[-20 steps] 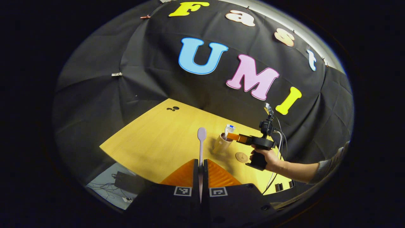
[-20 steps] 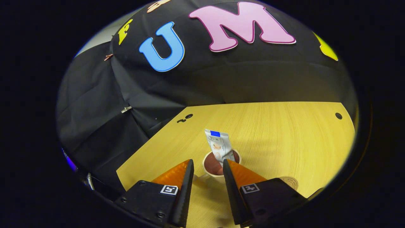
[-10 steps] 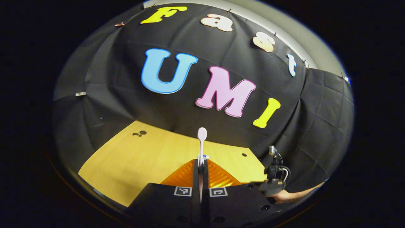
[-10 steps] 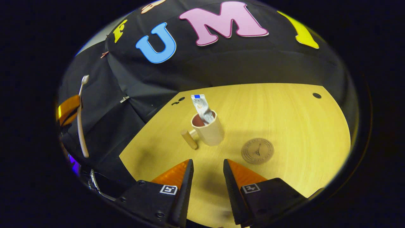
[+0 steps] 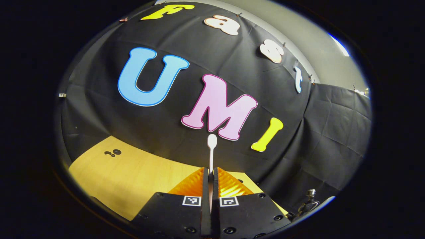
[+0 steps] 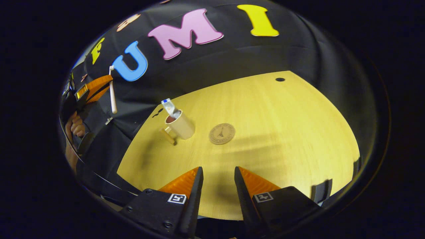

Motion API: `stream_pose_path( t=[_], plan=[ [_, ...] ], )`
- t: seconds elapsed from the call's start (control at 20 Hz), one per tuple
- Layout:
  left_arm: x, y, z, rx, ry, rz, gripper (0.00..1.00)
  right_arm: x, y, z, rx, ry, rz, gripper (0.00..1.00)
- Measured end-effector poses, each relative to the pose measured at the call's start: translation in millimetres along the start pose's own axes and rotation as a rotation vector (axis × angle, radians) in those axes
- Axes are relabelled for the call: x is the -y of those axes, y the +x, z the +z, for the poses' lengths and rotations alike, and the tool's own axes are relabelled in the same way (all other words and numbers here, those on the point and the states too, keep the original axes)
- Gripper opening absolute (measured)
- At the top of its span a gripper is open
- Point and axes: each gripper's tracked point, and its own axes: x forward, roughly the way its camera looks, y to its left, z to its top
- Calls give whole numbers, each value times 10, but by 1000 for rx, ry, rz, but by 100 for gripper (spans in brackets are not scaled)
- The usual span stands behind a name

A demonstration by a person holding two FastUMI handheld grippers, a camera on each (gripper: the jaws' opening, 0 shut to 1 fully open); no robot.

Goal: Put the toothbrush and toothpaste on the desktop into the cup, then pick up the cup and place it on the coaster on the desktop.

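Observation:
My left gripper (image 5: 210,170) is shut on a white toothbrush (image 5: 211,149), whose head points up toward the wall, high above the table. In the right gripper view that same gripper (image 6: 108,84) and the toothbrush (image 6: 112,93) hang left of the cup, held by a hand (image 6: 75,125). The beige cup (image 6: 181,124) stands on the wooden desktop (image 6: 272,132) with the toothpaste tube (image 6: 168,107) sticking out of it and a handle (image 6: 168,136) toward the left. A round brown coaster (image 6: 221,133) lies just right of the cup. My right gripper (image 6: 217,170) is open, pulled back over the near desktop.
The desktop (image 5: 132,172) has small dark holes at its far left (image 5: 113,153) and far right (image 6: 280,79). Dark clamps (image 6: 320,191) sit at the near right edge. The black cloth wall closes off the back and sides.
My right gripper has let go of the toothpaste in the cup and drawn back and rightward. My left gripper has risen and tilted upward with the toothbrush, so the cup dropped below its fingers.

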Motion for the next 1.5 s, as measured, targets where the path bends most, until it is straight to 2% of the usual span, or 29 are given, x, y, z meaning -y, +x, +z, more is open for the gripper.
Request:
stream_pose_path(
  t=[0.2,0.5,0.6,0.7,1.1,1.5],
  plan=[
    [-272,420,-186,-5,-58,53,6,337,-342,0,52,81,-91,58],
    [-776,896,-700,-63,-66,168,6,698,-799,-180,85,153,-206,58],
    [-944,1026,-830,-81,-32,215,6,770,-905,-219,91,170,-230,58],
    [-1084,1098,-974,-105,-3,255,6,810,-990,-245,97,182,-243,58],
    [-1287,1230,-1302,-129,-21,320,6,890,-1022,-216,92,188,-258,58],
    [-1191,1141,-1574,-152,-59,281,10,926,-1005,-229,70,178,-255,58]
  ],
)
